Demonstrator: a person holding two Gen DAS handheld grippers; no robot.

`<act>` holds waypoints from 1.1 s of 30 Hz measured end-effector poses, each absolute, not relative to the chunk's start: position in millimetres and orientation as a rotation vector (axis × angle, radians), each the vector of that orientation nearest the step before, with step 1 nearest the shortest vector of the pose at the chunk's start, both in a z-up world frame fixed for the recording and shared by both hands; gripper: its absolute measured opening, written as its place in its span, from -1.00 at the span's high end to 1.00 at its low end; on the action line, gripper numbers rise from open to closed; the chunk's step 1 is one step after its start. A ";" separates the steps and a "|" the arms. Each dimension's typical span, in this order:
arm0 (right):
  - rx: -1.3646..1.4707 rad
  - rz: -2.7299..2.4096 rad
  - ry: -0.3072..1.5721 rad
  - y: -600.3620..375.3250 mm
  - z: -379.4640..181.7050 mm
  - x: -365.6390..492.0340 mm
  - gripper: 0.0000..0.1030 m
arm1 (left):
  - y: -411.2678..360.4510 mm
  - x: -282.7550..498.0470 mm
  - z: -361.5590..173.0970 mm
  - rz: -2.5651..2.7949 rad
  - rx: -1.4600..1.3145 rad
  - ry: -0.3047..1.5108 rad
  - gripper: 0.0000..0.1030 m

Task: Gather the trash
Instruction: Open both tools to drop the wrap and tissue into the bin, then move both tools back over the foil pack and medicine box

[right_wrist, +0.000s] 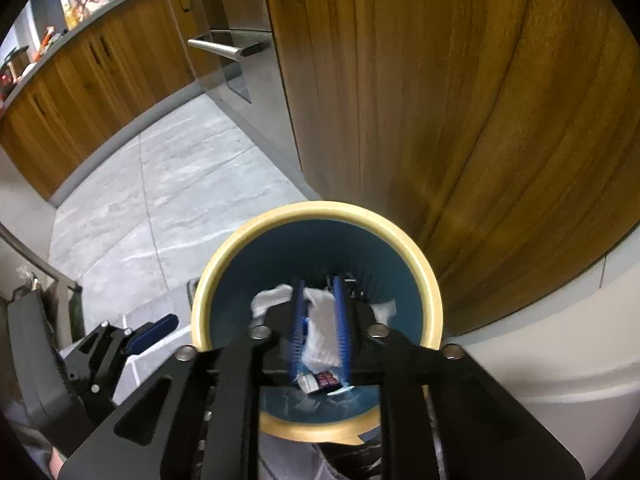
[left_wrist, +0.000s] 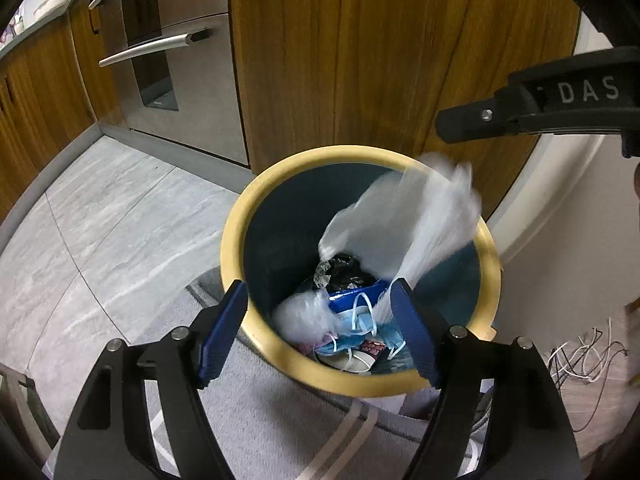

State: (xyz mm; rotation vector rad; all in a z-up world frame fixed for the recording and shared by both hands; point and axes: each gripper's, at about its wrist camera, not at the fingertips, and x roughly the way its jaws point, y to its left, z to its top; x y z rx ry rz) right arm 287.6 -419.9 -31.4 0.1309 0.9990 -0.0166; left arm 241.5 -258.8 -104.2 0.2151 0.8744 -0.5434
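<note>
The crumpled white plastic bag (left_wrist: 404,220) drops into the round cream-rimmed blue bin (left_wrist: 236,216) among earlier trash, past the left gripper (left_wrist: 320,332) and right gripper (right_wrist: 320,330), fingers apart, so this deposit looks nearly done.

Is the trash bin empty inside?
No, the trash bin already holds trash: blue face masks, a black wrapper and a white plastic bag.

My two wrist cameras looked steeply down from close above, both sharing the yellow-rimmed bin (left_wrist: 240,216) (right_wrist: 434,296) beside wooden cabinets (left_wrist: 360,60) (right_wrist: 420,100).
</note>
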 end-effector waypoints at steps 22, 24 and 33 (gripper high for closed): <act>0.139 0.102 0.896 -382.1 16.3 219.9 -0.78 | -151.7 153.8 -20.1 -0.403 0.157 0.828 -0.70; 0.154 0.114 0.900 -377.1 18.1 208.5 -0.79 | -140.6 140.7 -13.4 -0.385 0.150 0.828 -0.72; 0.183 0.152 0.934 -352.7 14.7 159.8 -0.82 | -80.8 85.4 6.8 -0.282 0.075 0.825 -0.79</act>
